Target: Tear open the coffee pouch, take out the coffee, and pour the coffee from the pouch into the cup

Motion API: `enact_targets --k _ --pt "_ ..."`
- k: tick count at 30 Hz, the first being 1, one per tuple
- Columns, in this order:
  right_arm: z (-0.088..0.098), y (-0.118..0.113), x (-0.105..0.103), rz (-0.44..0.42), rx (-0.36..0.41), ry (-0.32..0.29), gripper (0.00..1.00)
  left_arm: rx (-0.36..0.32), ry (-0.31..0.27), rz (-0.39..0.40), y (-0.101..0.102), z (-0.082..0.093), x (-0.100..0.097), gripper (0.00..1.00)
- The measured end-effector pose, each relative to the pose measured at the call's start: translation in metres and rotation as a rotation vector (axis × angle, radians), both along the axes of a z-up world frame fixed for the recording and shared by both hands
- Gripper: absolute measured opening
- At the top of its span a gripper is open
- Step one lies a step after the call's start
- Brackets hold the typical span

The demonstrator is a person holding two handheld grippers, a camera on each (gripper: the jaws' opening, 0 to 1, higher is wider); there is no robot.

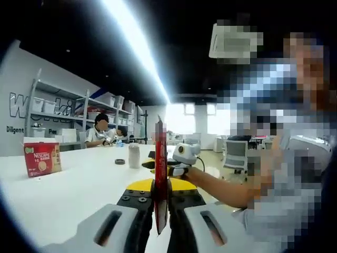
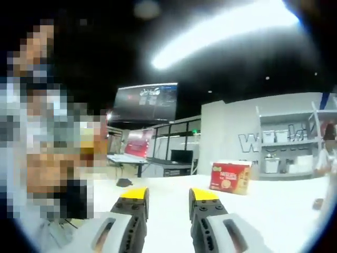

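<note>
Clamped upright in your left gripper (image 1: 160, 208), the red coffee pouch (image 1: 160, 174) looks untorn above the white table (image 1: 79, 184), while your right gripper (image 2: 167, 203) hangs released and empty, so tearing and pouring remain.

White worktop (image 1: 79, 184) ran wide across the room. Long bright strip light (image 1: 134, 42) cut across a dark ceiling. Grey wall w/ large outlined lettering (image 1: 21, 105) behind metal shelving (image 1: 58, 113) holding white boxes. Bright windows (image 1: 181, 118) at the far end, blown out. Office chair (image 1: 235, 154) near them. Seated person (image 1: 98, 132) at far side of worktop, in front of the shelving. In right gripper view: dark hanging screen (image 2: 146, 103) up high, glass partition w/ black frames (image 2: 176, 139) under it, grey wall (image 2: 231, 137) & more shelving (image 2: 287, 142) to the right.
</note>
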State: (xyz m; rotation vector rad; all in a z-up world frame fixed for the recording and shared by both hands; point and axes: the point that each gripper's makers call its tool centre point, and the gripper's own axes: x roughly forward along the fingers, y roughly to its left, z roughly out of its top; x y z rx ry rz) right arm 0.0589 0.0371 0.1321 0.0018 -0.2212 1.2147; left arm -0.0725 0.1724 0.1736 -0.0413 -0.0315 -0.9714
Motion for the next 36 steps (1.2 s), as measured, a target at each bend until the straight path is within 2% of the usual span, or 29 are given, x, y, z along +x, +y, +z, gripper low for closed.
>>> enact_targets --k 8,14,22,24,27,36 --pt "-0.006 -0.022 0.014 -0.071 0.002 0.010 0.33 0.007 0.010 -0.002 -0.003 -0.003 0.004 0.12" --pt "-0.012 -0.043 0.036 -0.141 -0.018 0.030 0.35 0.020 0.014 0.003 -0.004 -0.006 0.005 0.12" --pt "-0.003 -0.079 0.074 -0.247 0.047 0.066 0.35 0.015 0.009 0.004 -0.003 -0.004 0.004 0.12" --pt "0.002 -0.086 0.075 -0.288 0.068 0.068 0.35 0.015 0.007 0.004 -0.003 -0.004 0.003 0.12" --pt "0.005 -0.098 0.082 -0.304 0.080 0.075 0.35 0.011 0.003 0.005 -0.001 -0.002 0.002 0.12" --pt "0.006 -0.132 0.110 -0.398 0.062 0.071 0.35 0.009 -0.003 0.010 0.000 0.000 0.002 0.12"
